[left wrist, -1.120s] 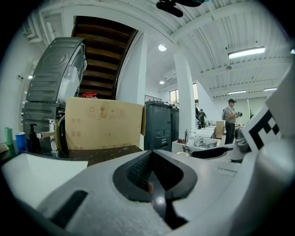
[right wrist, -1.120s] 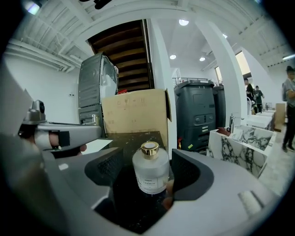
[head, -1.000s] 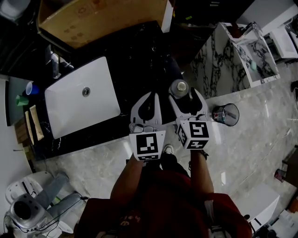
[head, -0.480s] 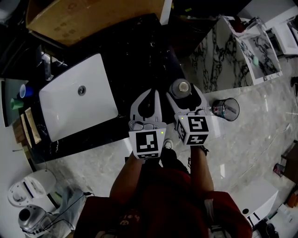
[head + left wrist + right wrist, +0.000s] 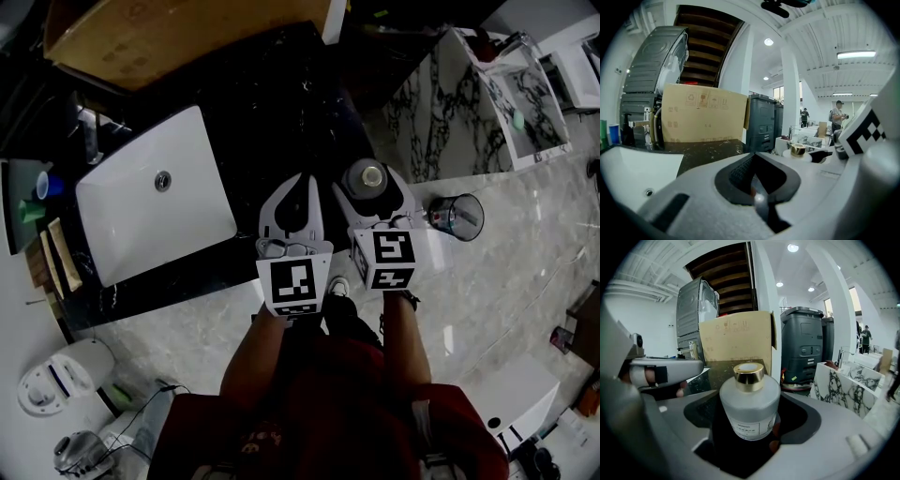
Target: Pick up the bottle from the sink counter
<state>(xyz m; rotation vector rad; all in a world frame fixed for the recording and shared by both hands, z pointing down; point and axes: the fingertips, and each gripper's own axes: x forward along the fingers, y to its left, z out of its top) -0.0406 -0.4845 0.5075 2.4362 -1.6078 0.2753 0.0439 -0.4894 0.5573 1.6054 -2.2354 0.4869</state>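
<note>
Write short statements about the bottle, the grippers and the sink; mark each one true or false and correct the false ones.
1. The bottle stands between the jaws of the right gripper. True.
2. The right gripper is clamped on the bottle. False: its jaws have just been opening and stand clear of it.
3. The left gripper holds the bottle. False: its jaws are together, on nothing.
4. The bottle's cap is gold. True.
5. The bottle lies in the sink. False: it stands upright on the dark counter, beside the sink.
</note>
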